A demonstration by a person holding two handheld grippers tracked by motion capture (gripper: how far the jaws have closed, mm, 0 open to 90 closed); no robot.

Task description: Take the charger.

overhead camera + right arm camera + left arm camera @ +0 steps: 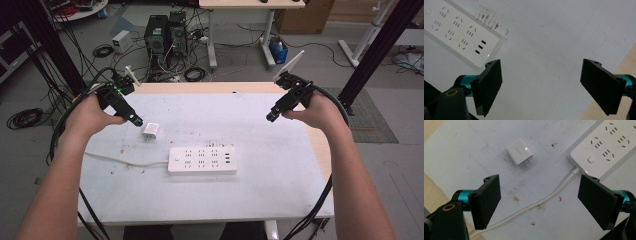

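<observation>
A small white plug adapter (150,132) (519,151) lies on the white tabletop (260,120), its two prongs pointing toward me in the left gripper view. Just right of it and nearer me lies a white power strip (202,160) (606,147) (459,32) with a white cord (120,161) (541,202) running off to the left. My left gripper (136,121) (540,200) hovers just left of the adapter, jaws wide open over the cord with nothing between them. My right gripper (271,117) (541,85) hangs open above bare tabletop at the right, apart from the strip.
The table's wooden edge (320,145) (616,67) shows at the right and back. Beyond the table, computer towers (165,32), cables and another desk's legs (212,40) stand on the floor. Black frame posts (380,45) rise at both sides.
</observation>
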